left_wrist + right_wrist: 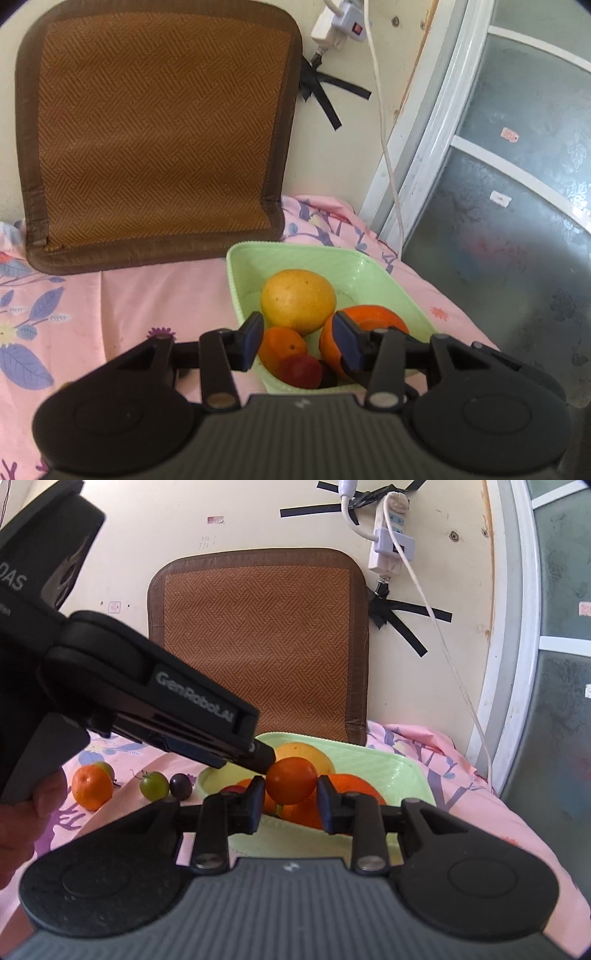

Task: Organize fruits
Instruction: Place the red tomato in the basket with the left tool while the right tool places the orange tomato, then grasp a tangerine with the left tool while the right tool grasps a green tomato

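Note:
A green tray (373, 275) on the pink cloth holds a yellow fruit (298, 299), a large orange (371, 319), a small orange (282, 349) and a red plum (301, 371). My left gripper (297, 341) is open and empty, hovering just above these fruits. My right gripper (290, 805) is shut on a small orange (291, 781) and holds it above the tray (399, 775). The left gripper's body (147, 698) crosses the right wrist view over the tray. Left of the tray lie another orange (91, 787), a green fruit (154, 785) and a dark plum (181, 785).
A brown woven cushion (155, 136) leans on the wall behind the tray. A power strip (388, 535) with a white cable (443, 642) hangs on the wall. A frosted glass door (517, 184) stands to the right, past the cloth's edge.

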`<state>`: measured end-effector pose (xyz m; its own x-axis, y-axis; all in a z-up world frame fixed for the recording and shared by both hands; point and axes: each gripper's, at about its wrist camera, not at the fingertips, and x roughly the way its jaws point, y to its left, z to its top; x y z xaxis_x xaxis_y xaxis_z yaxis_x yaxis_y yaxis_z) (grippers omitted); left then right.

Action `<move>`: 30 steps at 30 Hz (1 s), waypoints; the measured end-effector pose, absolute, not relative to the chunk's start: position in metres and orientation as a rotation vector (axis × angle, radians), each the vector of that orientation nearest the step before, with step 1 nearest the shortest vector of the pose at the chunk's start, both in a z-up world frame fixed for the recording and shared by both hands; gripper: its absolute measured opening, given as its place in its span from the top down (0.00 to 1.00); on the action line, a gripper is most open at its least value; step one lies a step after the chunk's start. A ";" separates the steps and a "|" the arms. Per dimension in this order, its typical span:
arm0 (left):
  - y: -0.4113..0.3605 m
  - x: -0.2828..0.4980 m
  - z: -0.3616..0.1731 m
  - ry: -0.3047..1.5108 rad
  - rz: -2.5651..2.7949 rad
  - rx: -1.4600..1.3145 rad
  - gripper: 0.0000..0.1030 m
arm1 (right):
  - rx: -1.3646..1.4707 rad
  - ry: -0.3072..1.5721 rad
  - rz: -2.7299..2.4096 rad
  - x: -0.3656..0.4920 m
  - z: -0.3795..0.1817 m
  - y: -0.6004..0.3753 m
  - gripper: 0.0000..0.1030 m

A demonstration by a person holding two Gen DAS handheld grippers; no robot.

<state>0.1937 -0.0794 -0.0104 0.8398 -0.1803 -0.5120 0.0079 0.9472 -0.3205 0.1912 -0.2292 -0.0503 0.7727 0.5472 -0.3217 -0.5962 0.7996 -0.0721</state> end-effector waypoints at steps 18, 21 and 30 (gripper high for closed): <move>0.002 0.089 -0.016 0.469 0.134 -0.436 0.53 | -0.211 0.261 0.604 0.178 -0.049 -0.218 0.57; 0.017 0.074 -0.025 0.470 0.187 -0.452 0.53 | -0.207 0.256 0.615 0.171 -0.046 -0.213 0.57; 0.024 0.053 -0.052 0.501 0.205 -0.465 0.53 | -0.272 0.303 0.777 0.141 -0.048 -0.180 0.64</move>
